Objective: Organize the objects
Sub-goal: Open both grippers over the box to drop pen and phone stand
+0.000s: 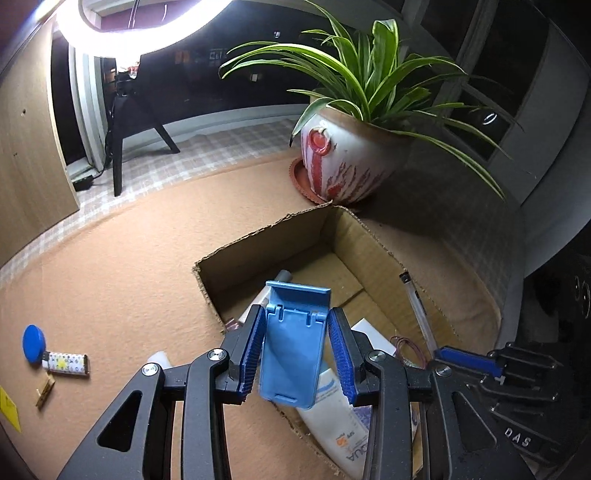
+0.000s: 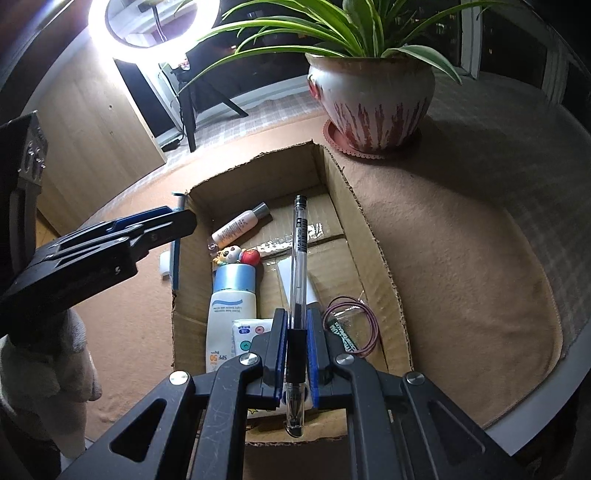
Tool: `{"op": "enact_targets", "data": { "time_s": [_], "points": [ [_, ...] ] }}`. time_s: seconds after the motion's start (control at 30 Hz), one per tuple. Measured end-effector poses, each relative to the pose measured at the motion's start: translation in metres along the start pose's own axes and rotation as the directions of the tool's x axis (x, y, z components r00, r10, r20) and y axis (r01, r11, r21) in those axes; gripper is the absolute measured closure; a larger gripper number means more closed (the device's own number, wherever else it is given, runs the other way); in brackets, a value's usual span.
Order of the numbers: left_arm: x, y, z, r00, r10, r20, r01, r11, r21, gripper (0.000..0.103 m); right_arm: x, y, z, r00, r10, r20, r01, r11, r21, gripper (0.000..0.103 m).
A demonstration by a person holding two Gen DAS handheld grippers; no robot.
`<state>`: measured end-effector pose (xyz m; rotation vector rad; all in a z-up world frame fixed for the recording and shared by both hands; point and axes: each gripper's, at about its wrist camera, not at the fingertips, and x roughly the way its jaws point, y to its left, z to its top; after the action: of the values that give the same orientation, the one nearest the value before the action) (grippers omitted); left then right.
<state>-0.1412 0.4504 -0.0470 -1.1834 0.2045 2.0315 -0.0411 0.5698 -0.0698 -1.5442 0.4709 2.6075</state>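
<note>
Now the left gripper (image 1: 295, 354) jaws are pinching a blue phone stand (image 1: 291, 350) over the cardboard box (image 1: 258, 240), while the right gripper (image 2: 297, 354) jaws are clamping a pen (image 2: 300, 258) above it, probably for dropping both among the bottles on the desk (image 1: 122, 266).

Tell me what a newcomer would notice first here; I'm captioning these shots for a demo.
The open cardboard box in the middle, already holding bottles and tubes, draws the eye. Over it the right gripper is shut on a clear pen, while the left gripper has a blue phone stand between its fingers. Behind the box stand a potted plant and a glaring ring light.
</note>
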Motion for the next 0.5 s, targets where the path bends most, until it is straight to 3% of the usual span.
{"op": "enact_targets", "data": {
  "time_s": [0.03,0.07,0.1,0.13,0.17,0.2,0.5],
  "points": [
    [0.001,0.000,0.001,1.000,-0.004,-0.013,0.004,1.000,-0.009,0.052,-0.001,0.001,0.000,1.000,0.000,0.011,0.000,1.000,-0.002,0.093],
    [0.003,0.001,0.002,1.000,-0.004,-0.029,0.004,1.000,-0.019,0.031,-0.002,0.002,0.000,1.000,-0.006,0.015,0.006,1.000,-0.001,0.091],
    [0.002,0.003,0.002,1.000,0.002,-0.030,-0.003,1.000,-0.028,0.024,-0.002,0.003,0.000,1.000,-0.010,0.014,0.010,1.000,-0.003,0.078],
    [0.000,0.003,0.002,1.000,0.006,-0.017,-0.006,1.000,-0.025,0.024,-0.001,0.003,0.000,1.000,-0.014,0.012,0.014,1.000,0.002,0.069],
    [-0.002,0.003,0.001,1.000,0.010,-0.011,-0.010,1.000,-0.017,0.024,-0.002,0.005,-0.001,1.000,-0.016,0.012,0.016,1.000,0.002,0.050],
    [-0.004,0.004,0.001,1.000,0.014,-0.007,-0.014,1.000,-0.015,0.024,-0.004,0.006,-0.002,1.000,-0.018,0.021,0.018,1.000,-0.001,0.047],
    [-0.037,0.059,-0.009,0.997,0.069,0.022,-0.067,0.993,-0.097,0.024,-0.016,0.025,-0.003,0.997,0.059,0.046,-0.059,0.998,0.000,0.047]
  ]
}}
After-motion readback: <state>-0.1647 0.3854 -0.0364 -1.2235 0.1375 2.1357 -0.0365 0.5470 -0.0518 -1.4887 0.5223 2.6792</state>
